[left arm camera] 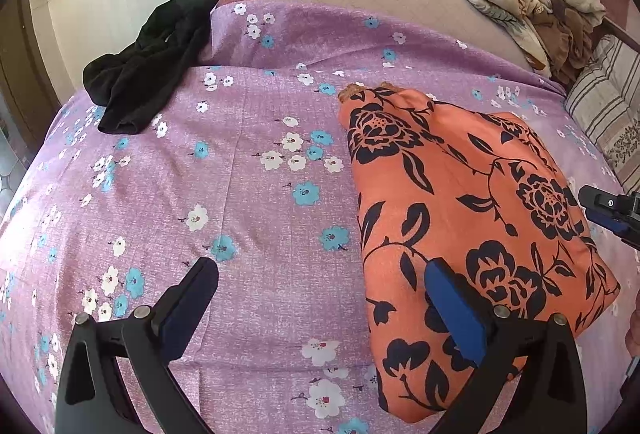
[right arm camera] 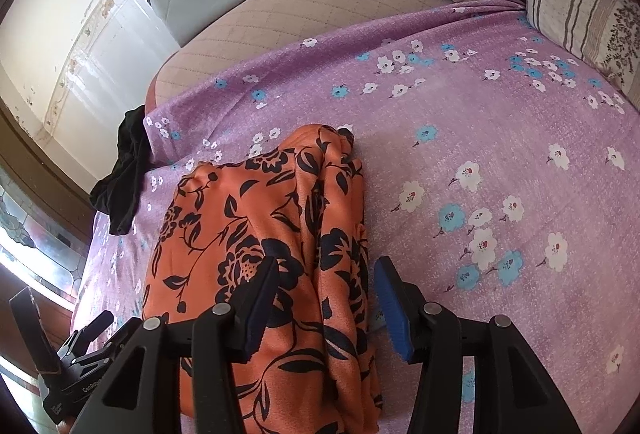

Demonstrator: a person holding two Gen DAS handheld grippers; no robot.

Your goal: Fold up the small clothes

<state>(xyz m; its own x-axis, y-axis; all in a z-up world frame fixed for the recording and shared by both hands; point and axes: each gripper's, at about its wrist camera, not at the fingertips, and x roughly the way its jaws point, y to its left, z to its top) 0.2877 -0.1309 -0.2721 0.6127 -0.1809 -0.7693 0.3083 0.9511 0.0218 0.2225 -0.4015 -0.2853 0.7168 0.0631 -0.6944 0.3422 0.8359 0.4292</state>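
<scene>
Orange garment [left arm camera: 472, 218]: lying folded on the purple sheet [left arm camera: 240, 174].
Left gripper [left arm camera: 320, 298]: gaping wide, empty, its right finger overlapping the cloth.
Right gripper [right arm camera: 326, 298]: spreading open astride the garment's edge, seemingly gripping nothing.

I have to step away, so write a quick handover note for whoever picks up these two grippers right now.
Left gripper: open, empty, one finger over the near edge of the orange floral garment.
Right gripper: open, straddling that garment's bunched edge, nothing clamped.
The garment lies folded into a compact bundle on the purple floral sheet.
Black garment: crumpled at the sheet's far left edge, not folded.
Left to do: tidy or set aside the orange one if needed, then fold the black one.
</scene>
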